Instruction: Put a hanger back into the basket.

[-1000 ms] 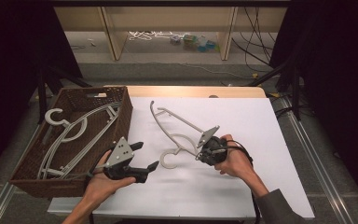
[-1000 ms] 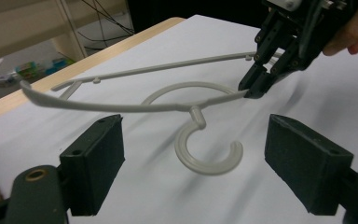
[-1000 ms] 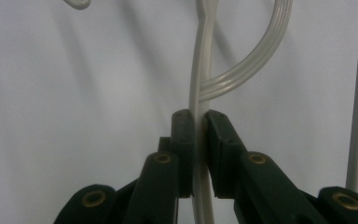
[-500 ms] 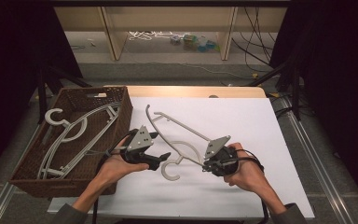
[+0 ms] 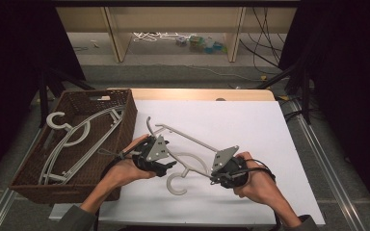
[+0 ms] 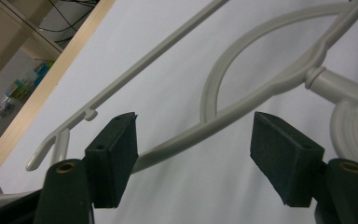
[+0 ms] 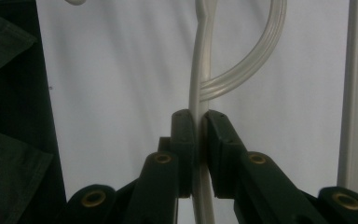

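1. a pale grey plastic clothes hanger is held just above the white table sheet, near its front edge, with the hook toward the person.
2. the right gripper is pressed together on the hanger's curved shoulder bar; in the right gripper view the thin grey bar is seen pinched between the two black pads.
3. the left gripper is spread, its jaws having just been closing; in the left gripper view the hanger's shoulder bar passes between the pads without being pressed.
4. a brown woven basket is set at the sheet's left edge, with more grey hangers lying in it.
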{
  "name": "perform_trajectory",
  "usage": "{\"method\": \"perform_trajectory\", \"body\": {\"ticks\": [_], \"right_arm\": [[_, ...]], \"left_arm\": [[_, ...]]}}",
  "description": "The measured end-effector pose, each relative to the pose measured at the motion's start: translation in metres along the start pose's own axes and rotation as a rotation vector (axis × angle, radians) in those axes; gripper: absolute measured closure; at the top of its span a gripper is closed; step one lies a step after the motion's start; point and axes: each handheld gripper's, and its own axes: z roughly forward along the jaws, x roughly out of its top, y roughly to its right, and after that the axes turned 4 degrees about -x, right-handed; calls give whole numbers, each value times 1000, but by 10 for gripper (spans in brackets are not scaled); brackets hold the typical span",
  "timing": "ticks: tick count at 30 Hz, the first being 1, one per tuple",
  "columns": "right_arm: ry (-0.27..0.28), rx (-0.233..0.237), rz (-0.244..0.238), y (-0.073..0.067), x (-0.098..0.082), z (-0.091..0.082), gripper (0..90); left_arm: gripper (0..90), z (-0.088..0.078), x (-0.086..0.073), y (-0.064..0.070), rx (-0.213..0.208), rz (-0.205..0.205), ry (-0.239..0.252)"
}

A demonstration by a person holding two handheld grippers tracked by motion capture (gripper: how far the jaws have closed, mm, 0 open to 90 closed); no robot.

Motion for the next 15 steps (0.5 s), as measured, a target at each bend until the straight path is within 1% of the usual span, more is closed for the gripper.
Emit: {"method": "perform_trajectory", "body": {"ticks": [1,3,4,5,6,8,9,11,12,13,14,15], "right_arm": [[-3,6,-2,-1,0,0,824],[0,7,-6,-1,1,-1,825],[-4,9,-11,-1,1,-1,824],[-2,11,-12,-2,1,-1,824],[-3,12,-12,-2,1,-2,824],[-4,12,-17,-3,1,-2,824],[-7,19,-15,-3,1,-2,825],[-7,22,-27,-4,2,-3,825],[-8,24,-30,-4,2,-3,824],[-6,27,-20,-5,2,-3,824],[-6,29,-24,-5,3,-2,824],[4,30,-38,-5,3,-2,825]], "left_arm": [[321,0,0,0,-7,13,-14],[325,0,0,0,-8,19,-21],[334,1,0,0,-9,32,-28],[342,2,0,1,0,30,-22],[338,2,0,1,-6,51,-41],[362,5,0,3,-9,86,-53],[374,7,0,5,-22,98,-65],[389,9,0,7,-17,129,-77],[395,10,0,7,-16,130,-78],[399,10,1,8,-17,131,-78],[415,10,1,8,-16,139,-75],[433,10,1,8,-25,140,-72]]}}
